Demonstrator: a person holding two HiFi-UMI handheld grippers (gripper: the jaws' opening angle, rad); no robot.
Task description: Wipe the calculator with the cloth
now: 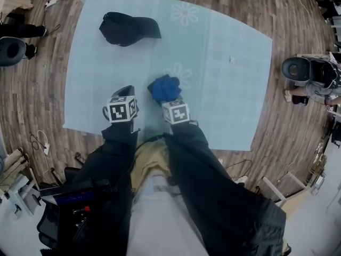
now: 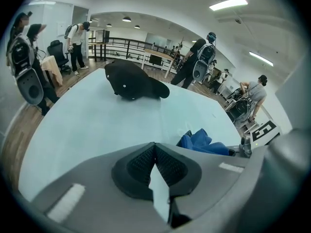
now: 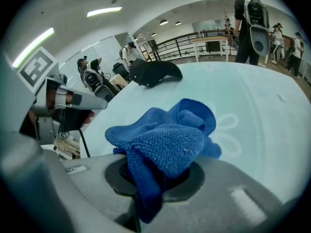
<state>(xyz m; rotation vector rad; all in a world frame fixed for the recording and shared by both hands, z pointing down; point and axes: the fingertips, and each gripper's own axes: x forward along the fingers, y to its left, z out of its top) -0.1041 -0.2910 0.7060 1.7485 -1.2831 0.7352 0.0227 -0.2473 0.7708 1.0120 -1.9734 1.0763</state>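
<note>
No calculator shows in any view. A blue cloth (image 1: 164,87) (image 3: 167,144) is bunched in my right gripper (image 1: 167,97) (image 3: 155,176), whose jaws are shut on it, low over the pale blue mat (image 1: 229,89). The cloth (image 2: 204,142) also shows to the right in the left gripper view. Just left of it is my left gripper (image 1: 126,93) (image 2: 154,154), its jaws shut pad to pad with nothing between them. A black cap (image 1: 128,28) (image 2: 133,84) (image 3: 153,72) lies on the mat's far left part.
The mat lies on a wooden floor (image 1: 42,89) with cables and a plug (image 1: 50,3) at the far left. A backpack (image 1: 11,51) sits at the left, a seated person (image 1: 319,81) at the right. Several people (image 2: 199,59) stand beyond the mat.
</note>
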